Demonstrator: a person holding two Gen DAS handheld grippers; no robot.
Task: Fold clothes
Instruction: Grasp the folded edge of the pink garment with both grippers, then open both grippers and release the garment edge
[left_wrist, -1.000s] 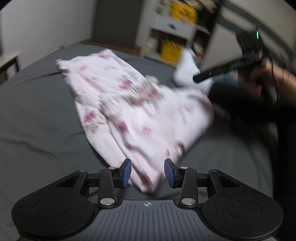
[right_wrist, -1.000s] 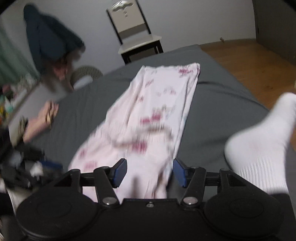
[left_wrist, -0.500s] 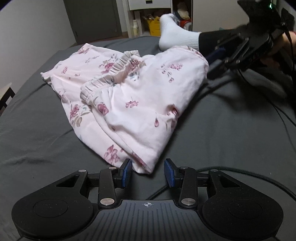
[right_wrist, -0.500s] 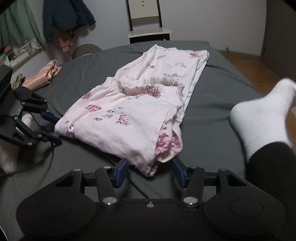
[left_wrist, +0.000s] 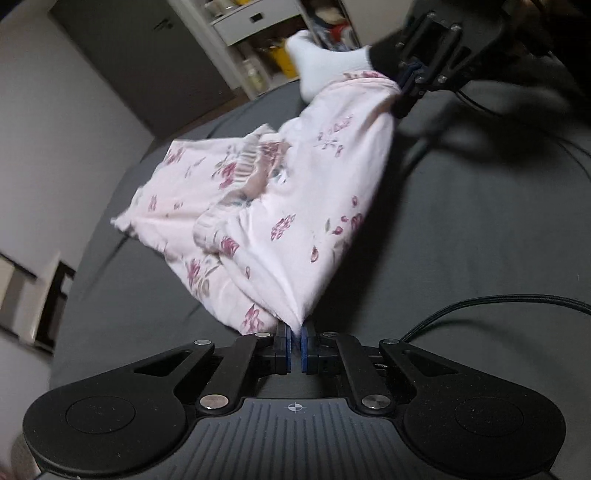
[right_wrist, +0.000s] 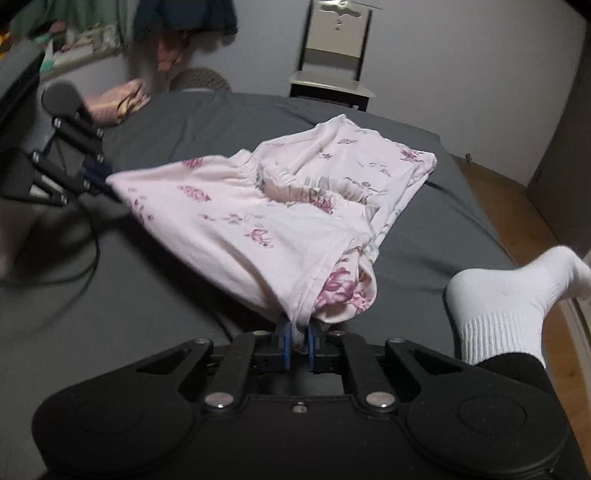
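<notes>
Pink floral trousers (left_wrist: 280, 206) lie folded over on a dark grey bed (left_wrist: 461, 240). My left gripper (left_wrist: 294, 338) is shut on one corner of the folded end, and the cloth rises tight from its blue pads. The right gripper (left_wrist: 408, 86) shows far off in the left wrist view, pinching the other corner. In the right wrist view my right gripper (right_wrist: 299, 341) is shut on bunched cloth of the trousers (right_wrist: 280, 218), and the left gripper (right_wrist: 98, 173) holds the far left corner. The edge between both corners is lifted off the bed (right_wrist: 147, 295); the waistband end rests on it.
A person's foot in a white sock (right_wrist: 509, 295) rests at the bed's right edge, also seen as the sock (left_wrist: 325, 62) in the left wrist view. A cable (left_wrist: 498, 306) trails over the sheet. A chair (right_wrist: 332, 74) stands behind the bed, shelves (left_wrist: 266, 37) on the other side.
Both grippers were open just before the trousers' near corners; both have closed on those corners. The held edge has lifted and pulled taut. The left view has tilted.
</notes>
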